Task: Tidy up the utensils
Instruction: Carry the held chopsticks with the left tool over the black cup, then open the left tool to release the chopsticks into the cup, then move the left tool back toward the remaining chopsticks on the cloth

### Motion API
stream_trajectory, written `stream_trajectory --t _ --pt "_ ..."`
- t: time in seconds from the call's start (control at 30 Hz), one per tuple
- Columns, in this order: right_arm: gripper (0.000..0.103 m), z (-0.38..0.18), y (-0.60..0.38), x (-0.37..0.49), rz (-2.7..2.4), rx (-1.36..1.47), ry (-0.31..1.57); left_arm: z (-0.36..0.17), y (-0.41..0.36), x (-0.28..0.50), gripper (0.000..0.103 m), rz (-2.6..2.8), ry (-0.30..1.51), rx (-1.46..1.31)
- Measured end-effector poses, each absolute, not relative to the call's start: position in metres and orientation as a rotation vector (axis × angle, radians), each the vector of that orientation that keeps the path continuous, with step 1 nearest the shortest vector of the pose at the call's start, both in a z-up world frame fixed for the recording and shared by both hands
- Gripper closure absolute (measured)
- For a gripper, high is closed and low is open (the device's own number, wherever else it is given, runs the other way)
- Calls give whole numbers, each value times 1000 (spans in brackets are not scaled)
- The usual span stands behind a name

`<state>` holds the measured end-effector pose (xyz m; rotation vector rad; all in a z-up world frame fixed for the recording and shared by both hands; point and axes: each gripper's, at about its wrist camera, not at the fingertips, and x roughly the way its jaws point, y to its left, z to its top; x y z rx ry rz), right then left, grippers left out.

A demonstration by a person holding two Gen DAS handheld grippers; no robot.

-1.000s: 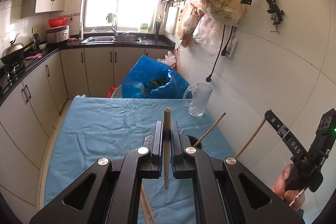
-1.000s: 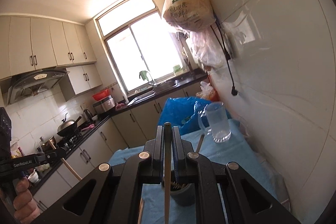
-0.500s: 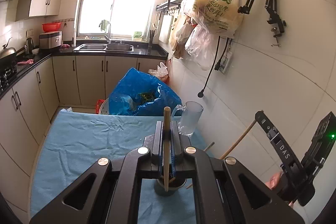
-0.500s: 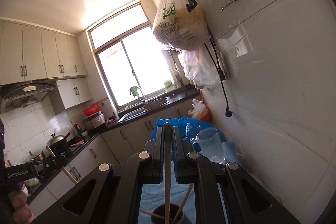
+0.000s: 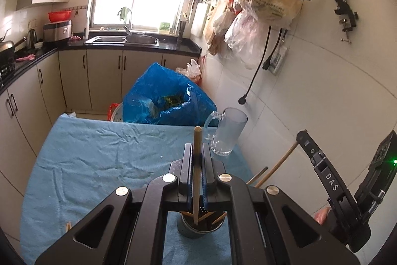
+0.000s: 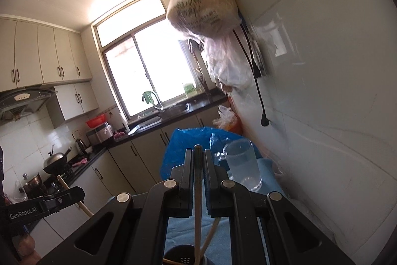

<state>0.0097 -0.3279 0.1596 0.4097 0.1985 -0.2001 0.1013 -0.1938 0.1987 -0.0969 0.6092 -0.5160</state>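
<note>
My left gripper (image 5: pixel 197 155) is shut on a wooden chopstick (image 5: pixel 196 173) held upright, its lower end inside a dark round utensil holder (image 5: pixel 201 225) that holds several other chopsticks. My right gripper (image 6: pixel 197 158) is shut on another chopstick (image 6: pixel 197 203) whose lower end also reaches into the holder (image 6: pixel 181 256). The right gripper (image 5: pixel 347 190) shows at the right of the left wrist view, its chopstick (image 5: pixel 278 167) slanting down to the holder. The left gripper (image 6: pixel 44 205) shows at the left of the right wrist view.
A blue cloth (image 5: pixel 104 155) covers the table. A clear glass mug (image 5: pixel 228 135) stands at its far right by the tiled wall. A blue plastic bag (image 5: pixel 166 98) sits behind the table. A loose chopstick end (image 5: pixel 68 225) lies near the left front. Bags (image 5: pixel 265 1) hang overhead.
Both grippers have risen and moved over the holder, which now lies straight under the held chopsticks. The right view has tilted upward toward the wall and ceiling.
</note>
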Motion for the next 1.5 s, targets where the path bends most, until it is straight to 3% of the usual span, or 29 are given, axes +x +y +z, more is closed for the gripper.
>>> stream_trajectory --t 0.53,0.6,0.67,0.9,0.93,1.0,1.03,1.2,1.33,1.5 --pt "94 134 -324 22 -180 433 298 173 -187 109 96 -495 669 -92" --pt "90 134 -324 22 -163 442 315 175 -183 108 92 -491 672 -104" --pt "88 139 -324 19 -164 442 312 180 -176 105 73 -489 664 -124" --pt "86 177 -315 -20 -146 416 215 215 -140 70 70 -482 558 -168" --pt "84 183 -312 -29 -138 412 194 221 -132 62 69 -479 534 -168" --pt "67 194 -301 -51 -114 391 147 230 -118 46 65 -465 493 -163" --pt "64 197 -295 -62 -110 379 125 234 -108 35 61 -453 466 -163" --pt "57 197 -268 -98 -86 319 79 236 -68 -5 56 -397 409 -152" --pt "42 183 -250 -109 -64 295 119 218 -37 -31 42 -310 403 -106" --pt "21 149 -222 -111 -19 245 237 178 7 -50 38 -222 474 -101"
